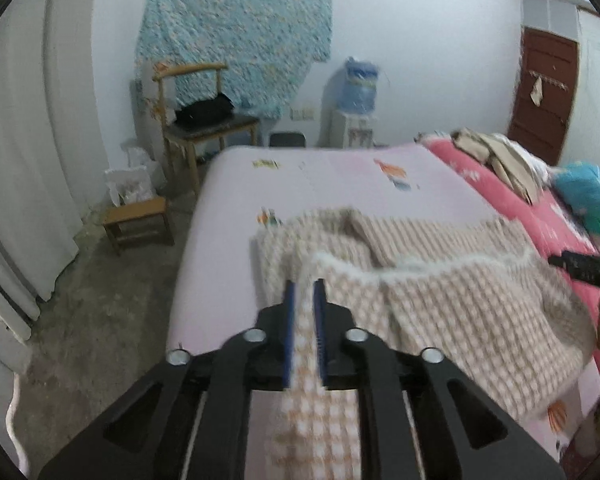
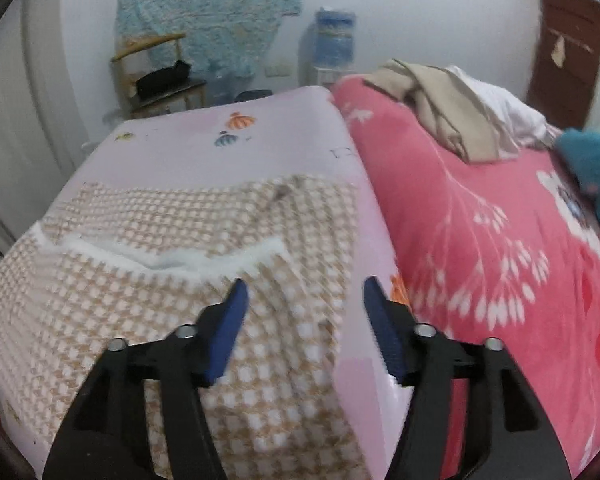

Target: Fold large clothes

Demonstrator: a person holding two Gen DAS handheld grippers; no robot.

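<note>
Both claws hung over the checked garment [image 1: 440,300] on the lilac sheet [image 1: 300,184]. In the left gripper [image 1: 303,292] the blue pads were narrow, with a strip of the cloth between them and apparently pinched. The right gripper [image 2: 302,292] stood wide and held nothing. One fold seemed made, the fleecy white lining showing along its edge; more folds remained. The fabric looked thick, soft and woolly.

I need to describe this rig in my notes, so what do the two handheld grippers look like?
Both look alike: the left gripper and right gripper have matte black angular linkage arms with slotted cutouts, round silver pivot bolts, and two flat blue ribbed finger pads. No hands or sleeves show.
</note>
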